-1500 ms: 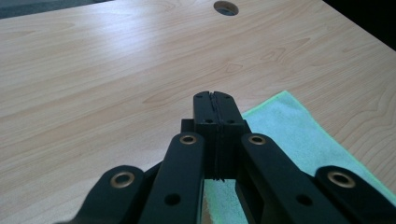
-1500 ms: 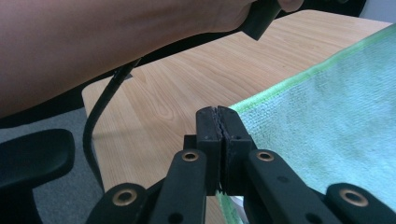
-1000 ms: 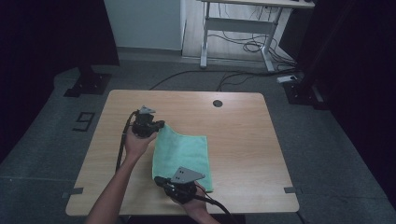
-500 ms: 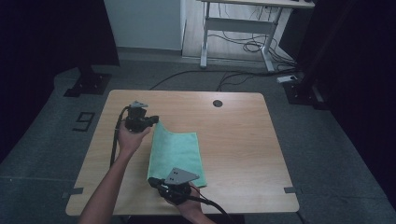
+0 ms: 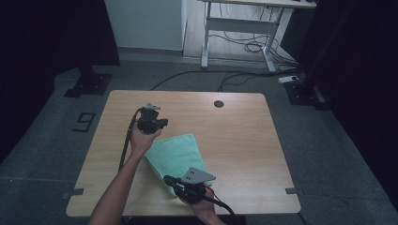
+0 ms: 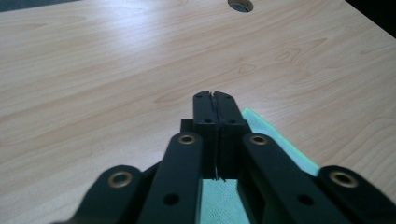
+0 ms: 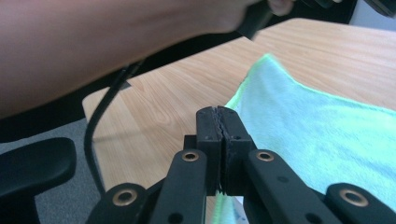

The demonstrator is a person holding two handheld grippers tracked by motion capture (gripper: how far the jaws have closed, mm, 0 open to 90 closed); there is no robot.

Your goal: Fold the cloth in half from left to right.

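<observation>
At the near edge of the wooden surface (image 5: 244, 140), the right gripper (image 5: 170, 180) was in the person's right hand, with its grey three-cornered plate on top, and it pointed to the left side of the high view. In the right gripper view its jaws were pressed together, and the near edge of the green cloth (image 5: 177, 156) came out from between them, so this gripper was clamped on the cloth. The cloth lay spread on the surface, a little left of the middle, and it reached from the near corner at the right gripper up to the far corner beside the left hand (image 5: 142, 138). Farther away, the left gripper (image 5: 150, 116) was held in this hand above the surface, and a black cable hung down from it along the forearm. In the left gripper view its jaws were together too, and green cloth appeared just under and beside them; whether the pads really pinched it I could not tell. Beyond the left gripper, a round dark hole (image 5: 218, 103) was in the surface near its far edge.
</observation>
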